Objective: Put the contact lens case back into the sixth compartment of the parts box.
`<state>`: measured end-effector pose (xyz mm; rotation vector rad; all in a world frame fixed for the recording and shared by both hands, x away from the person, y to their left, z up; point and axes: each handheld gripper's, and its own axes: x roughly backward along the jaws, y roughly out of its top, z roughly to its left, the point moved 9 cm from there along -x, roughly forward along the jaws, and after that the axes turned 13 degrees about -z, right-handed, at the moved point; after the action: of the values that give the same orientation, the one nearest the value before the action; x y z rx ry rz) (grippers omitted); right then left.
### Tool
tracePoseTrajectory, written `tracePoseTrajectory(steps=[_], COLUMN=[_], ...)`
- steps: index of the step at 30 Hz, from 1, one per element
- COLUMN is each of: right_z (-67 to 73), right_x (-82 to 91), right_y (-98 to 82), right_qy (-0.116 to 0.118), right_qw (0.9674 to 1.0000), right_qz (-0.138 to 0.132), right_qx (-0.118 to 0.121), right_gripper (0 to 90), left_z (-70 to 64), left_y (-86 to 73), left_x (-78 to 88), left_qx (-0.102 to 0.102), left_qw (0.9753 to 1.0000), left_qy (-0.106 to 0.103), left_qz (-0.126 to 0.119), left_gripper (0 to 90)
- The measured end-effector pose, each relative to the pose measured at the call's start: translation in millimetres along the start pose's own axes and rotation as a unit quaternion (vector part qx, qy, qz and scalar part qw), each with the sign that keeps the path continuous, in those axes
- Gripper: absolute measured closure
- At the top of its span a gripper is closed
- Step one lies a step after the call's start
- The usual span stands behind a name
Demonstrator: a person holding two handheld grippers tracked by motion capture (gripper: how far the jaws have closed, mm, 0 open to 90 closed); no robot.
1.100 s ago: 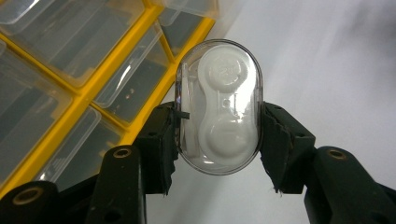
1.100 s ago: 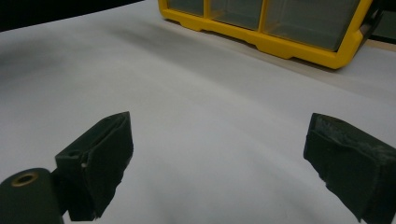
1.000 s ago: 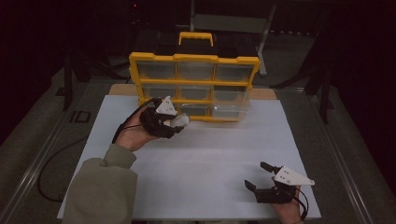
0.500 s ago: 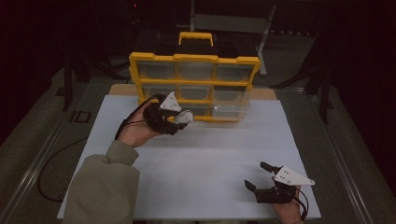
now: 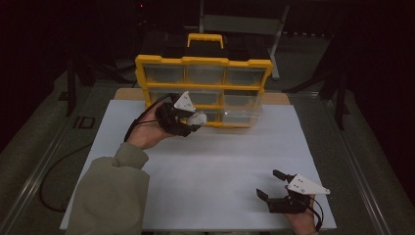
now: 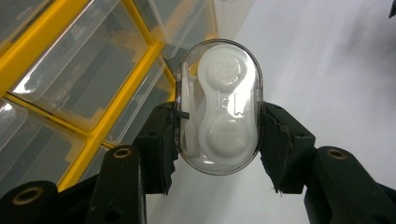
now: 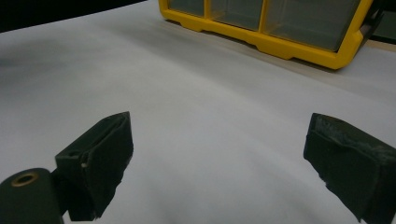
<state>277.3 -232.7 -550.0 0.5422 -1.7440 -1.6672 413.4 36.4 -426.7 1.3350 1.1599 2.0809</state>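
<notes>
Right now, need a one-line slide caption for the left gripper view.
Left gripper clamps a clear oval contact lens case beside the yellow drawer organizer above the white tabletop.

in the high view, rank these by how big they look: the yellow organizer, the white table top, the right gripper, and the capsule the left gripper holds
1. White table top.
2. Yellow organizer.
3. Right gripper; it sits nearer the camera, so its look is flattered.
4. Capsule, smallest, partly hidden in the left gripper.

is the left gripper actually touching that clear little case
Touching. The left gripper view shows the left gripper with both black jaws pressed against the sides of the clear case.
</notes>
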Motion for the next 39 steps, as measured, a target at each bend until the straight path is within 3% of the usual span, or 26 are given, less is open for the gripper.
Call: tracePoseTrajectory(steps=[39], right_z=[-1.0], right_x=[0.1], right_y=[0.2], right_qy=[0.001], right_qw=[1.0000], right_qz=[-0.003], right_qx=[-0.006], right_gripper=[8.0], left_z=[11.7], left_y=[53.1], left_x=[-27.2], left_qx=[-0.018], left_qw=[0.9997], left_qy=[-0.011], left_qz=[-0.008], left_gripper=[49.6])
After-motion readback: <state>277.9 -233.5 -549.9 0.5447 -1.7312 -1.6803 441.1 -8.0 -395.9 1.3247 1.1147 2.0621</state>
